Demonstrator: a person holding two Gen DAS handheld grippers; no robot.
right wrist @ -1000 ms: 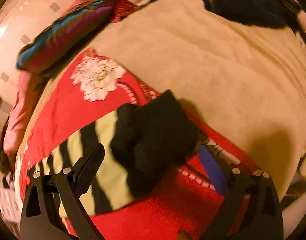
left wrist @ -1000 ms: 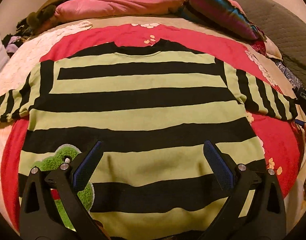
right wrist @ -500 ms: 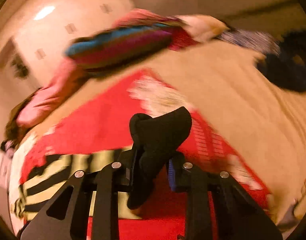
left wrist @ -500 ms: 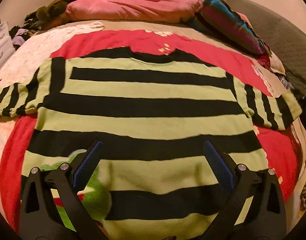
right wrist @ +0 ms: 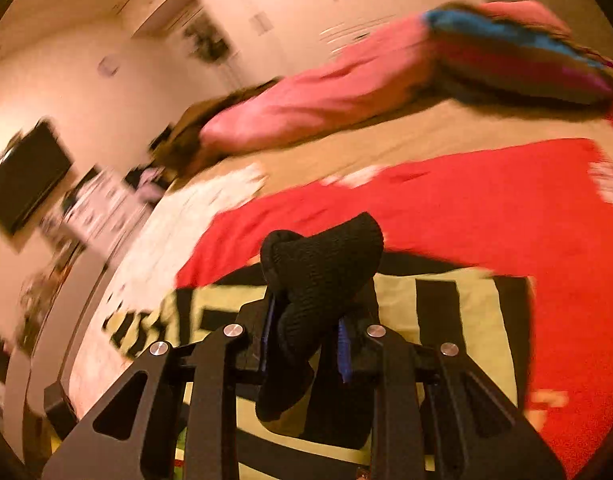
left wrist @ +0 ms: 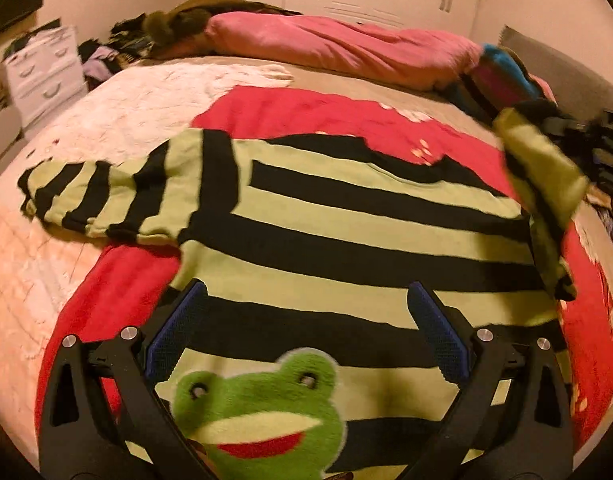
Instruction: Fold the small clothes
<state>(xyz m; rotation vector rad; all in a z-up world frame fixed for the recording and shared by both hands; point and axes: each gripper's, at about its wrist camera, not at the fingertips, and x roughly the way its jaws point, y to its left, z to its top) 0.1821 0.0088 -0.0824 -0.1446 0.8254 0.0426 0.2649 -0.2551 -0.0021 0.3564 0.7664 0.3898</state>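
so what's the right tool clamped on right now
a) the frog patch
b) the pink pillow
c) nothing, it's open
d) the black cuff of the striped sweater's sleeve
d: in the right wrist view the right tool has its blue pads pinched on the black cuff, lifted above the striped sweater.

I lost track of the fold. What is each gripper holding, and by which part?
Right gripper pinches the striped sweater by its black sleeve cuff; left gripper holds nothing.

The sweater [left wrist: 346, 236] bears broad black and pale green stripes with a black cuff [right wrist: 326, 264] and a bright green frog patch [left wrist: 262, 416] with a red mouth, lying on a red blanket [left wrist: 290, 112] with white flowers beside a pink pillow [left wrist: 338, 48].
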